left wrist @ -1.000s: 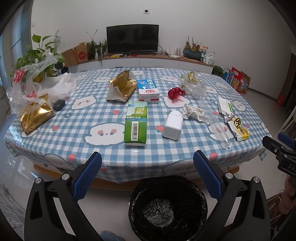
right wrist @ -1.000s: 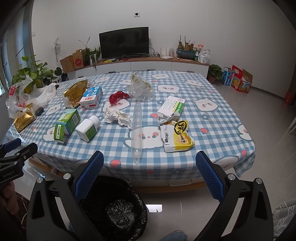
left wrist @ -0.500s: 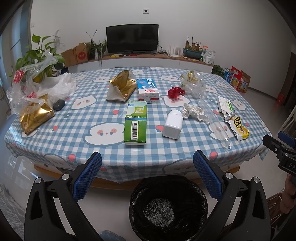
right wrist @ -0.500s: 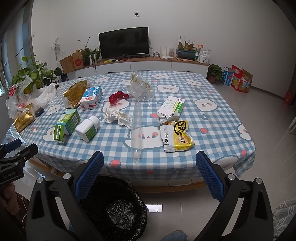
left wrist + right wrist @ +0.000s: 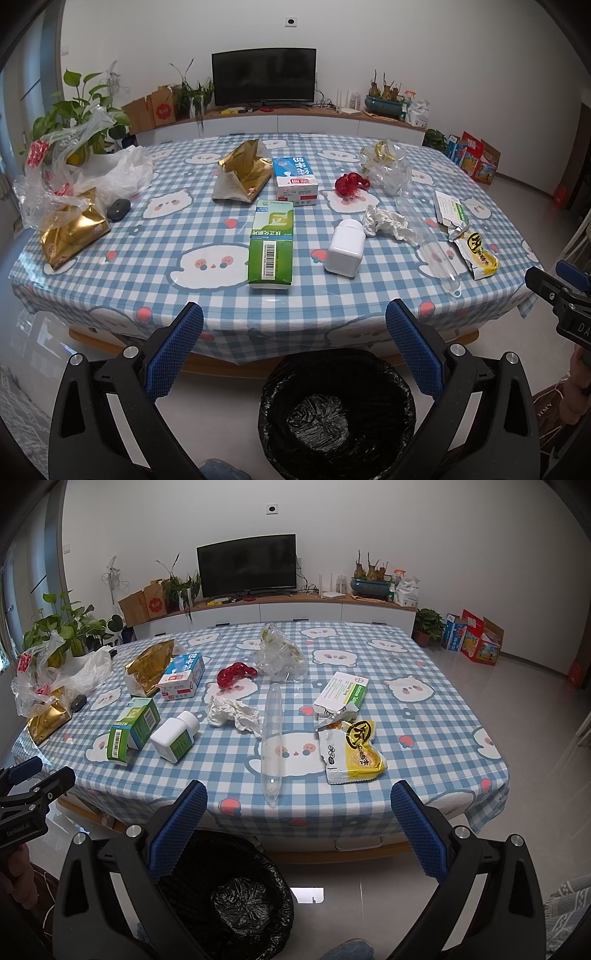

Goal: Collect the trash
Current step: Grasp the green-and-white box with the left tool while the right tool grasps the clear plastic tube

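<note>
A: Hard to read anywhere?

B: Cut off at the bottom edge of the left wrist view: the black-lined trash bin [image 5: 337, 413] on the floor, just in front of the table. Half hidden behind the finger [image 5: 177, 830] in the right wrist view. Print on the cartons too small to read.

A: Surface and room?

B: Big table [image 5: 122, 291] under a blue-and-white checked cloth with cartoon faces. Behind it, white wall, low cabinet, dark TV [image 5: 263, 75], potted plants [image 5: 79, 110].

A: Trash itself?

B: All on the cloth, well apart from both tools. Gold foil bag [image 5: 70, 230] under clear plastic at far left, another gold bag [image 5: 242, 171] mid-table, milk carton [image 5: 294, 180] just beside it, green box [image 5: 272, 247] lying flat, white bottle [image 5: 345, 247] on its side, crumpled paper [image 5: 386, 223], clear tube [image 5: 273, 738], yellow snack packet [image 5: 351, 753], red wrapper [image 5: 350, 183].

A: Tools?

B: Left gripper [image 5: 293, 345] spread wide, gripping nothing, above the bin. Right gripper [image 5: 297, 823] likewise spread wide, nothing between the pads.
</note>
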`<state>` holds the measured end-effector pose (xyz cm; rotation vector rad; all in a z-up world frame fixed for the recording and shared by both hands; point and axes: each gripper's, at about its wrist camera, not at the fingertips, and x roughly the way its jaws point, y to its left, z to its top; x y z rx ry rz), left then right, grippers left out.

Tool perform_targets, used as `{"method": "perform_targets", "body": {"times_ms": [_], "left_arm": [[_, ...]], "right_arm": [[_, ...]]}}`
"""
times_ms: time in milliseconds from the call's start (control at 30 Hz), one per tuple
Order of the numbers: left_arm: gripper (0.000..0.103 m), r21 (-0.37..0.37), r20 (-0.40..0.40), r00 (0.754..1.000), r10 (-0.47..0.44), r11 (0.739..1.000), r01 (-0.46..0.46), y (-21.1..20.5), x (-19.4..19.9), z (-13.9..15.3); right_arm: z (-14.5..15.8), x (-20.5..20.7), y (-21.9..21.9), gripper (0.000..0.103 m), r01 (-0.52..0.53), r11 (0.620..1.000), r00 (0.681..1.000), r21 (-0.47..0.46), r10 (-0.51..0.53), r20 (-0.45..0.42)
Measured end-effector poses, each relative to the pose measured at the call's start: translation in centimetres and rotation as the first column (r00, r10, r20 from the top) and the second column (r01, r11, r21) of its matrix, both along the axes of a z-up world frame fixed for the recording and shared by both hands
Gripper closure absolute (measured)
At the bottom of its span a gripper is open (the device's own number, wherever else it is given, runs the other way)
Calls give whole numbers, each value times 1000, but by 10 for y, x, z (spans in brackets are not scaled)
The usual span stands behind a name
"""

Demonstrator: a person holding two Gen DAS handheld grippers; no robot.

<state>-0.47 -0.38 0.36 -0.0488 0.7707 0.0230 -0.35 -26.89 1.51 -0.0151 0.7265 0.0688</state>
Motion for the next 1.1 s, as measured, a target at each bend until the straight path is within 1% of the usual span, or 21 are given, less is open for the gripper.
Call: {"method": "perform_targets", "body": {"times_ms": [100, 267, 400, 500, 633, 667, 767, 867, 1100], "left_arm": [[6, 2, 0, 1000, 1, 1000, -1, 0, 0, 0], [7, 11, -4, 1000, -1, 1000, 1, 3, 8, 9], [7, 22, -10, 1000, 1, 1000, -1, 6, 23, 18], [7, 18, -28, 1000, 13, 1000, -13, 10, 39, 20], [7, 45, -47, 999, 21, 999, -19, 14, 66, 18], [8, 47, -54, 998, 23, 999, -21, 15, 73, 17], [9, 50, -81, 996, 21, 999, -17, 18, 95, 12], [11, 67, -110, 994, 24, 998, -17, 18, 118, 2], [18, 52, -181, 983, 33, 998, -24, 26, 162, -28]], "right_arm": [[0, 0, 1, 8, -3, 1000, 1000, 0, 3, 0], [11, 7, 14, 8, -24, 1000, 1000, -16, 24, 8], [20, 23, 23, 7, -39, 999, 999, -27, 39, 11], [18, 42, 29, 8, -45, 998, 999, -35, 45, -4], [5, 68, 39, 14, -59, 997, 997, -50, 57, -48], [0, 75, 42, 18, -62, 997, 996, -53, 59, -61], [-13, 95, 47, 23, -69, 996, 993, -63, 63, -96], [-26, 114, 51, 28, -79, 994, 990, -74, 70, -125], [-52, 154, 59, 40, -89, 994, 977, -70, 74, -199]]}}
